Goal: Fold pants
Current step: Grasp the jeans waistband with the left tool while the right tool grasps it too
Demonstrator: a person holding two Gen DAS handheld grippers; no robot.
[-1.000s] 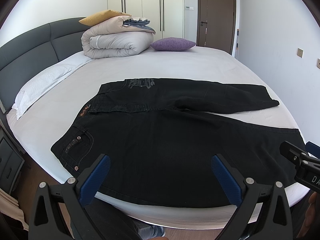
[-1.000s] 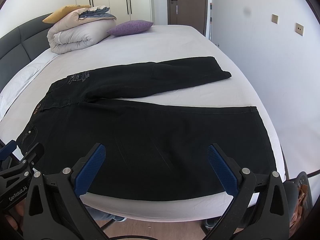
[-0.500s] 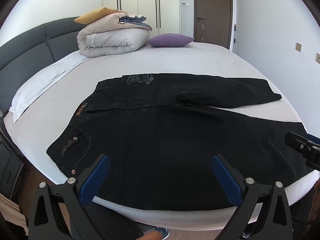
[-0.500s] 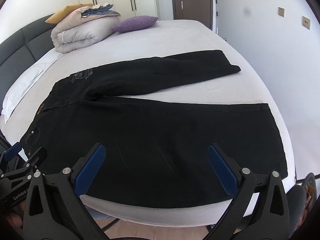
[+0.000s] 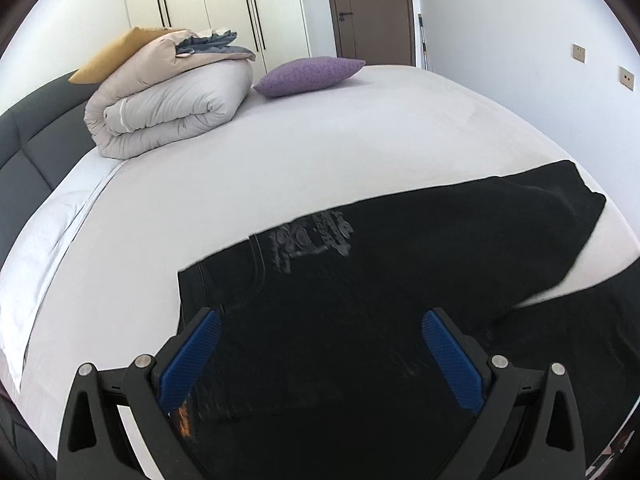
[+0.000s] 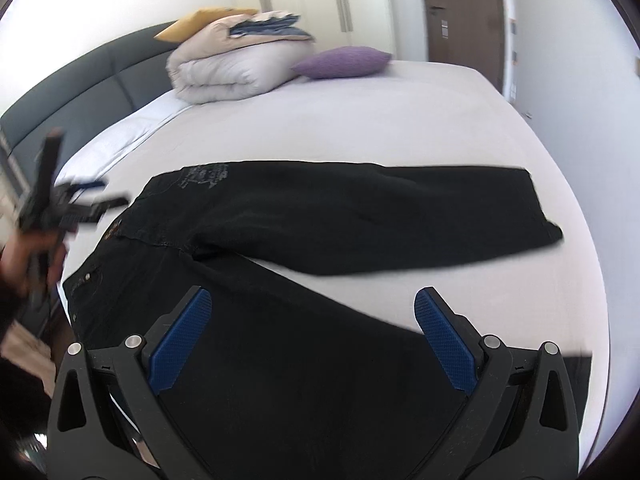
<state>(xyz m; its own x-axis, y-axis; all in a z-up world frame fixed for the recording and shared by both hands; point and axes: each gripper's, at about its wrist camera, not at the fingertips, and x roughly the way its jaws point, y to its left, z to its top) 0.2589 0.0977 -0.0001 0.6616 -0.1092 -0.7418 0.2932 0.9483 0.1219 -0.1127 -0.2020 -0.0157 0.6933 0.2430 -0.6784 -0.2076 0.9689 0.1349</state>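
Black pants [image 5: 380, 280] lie spread flat on the white bed [image 5: 320, 148], waistband to the left, the two legs splayed apart to the right. My left gripper [image 5: 320, 356] is open and empty, low over the waist end near the printed back pocket [image 5: 312, 240]. My right gripper [image 6: 316, 336] is open and empty, over the near leg around the crotch. The pants also show in the right wrist view [image 6: 360, 208], with the left gripper [image 6: 68, 208] blurred at the waistband's left.
A rolled duvet [image 5: 168, 108] with a yellow pillow [image 5: 112, 52] and a purple cushion [image 5: 308, 74] sit at the far head of the bed. A dark headboard [image 5: 32, 136] runs along the left. Wardrobes and a door stand behind.
Both grippers have moved forward and lower over the pants. The left one has gone toward the waistband, the right one toward the crotch and far leg. The jaws stay open.
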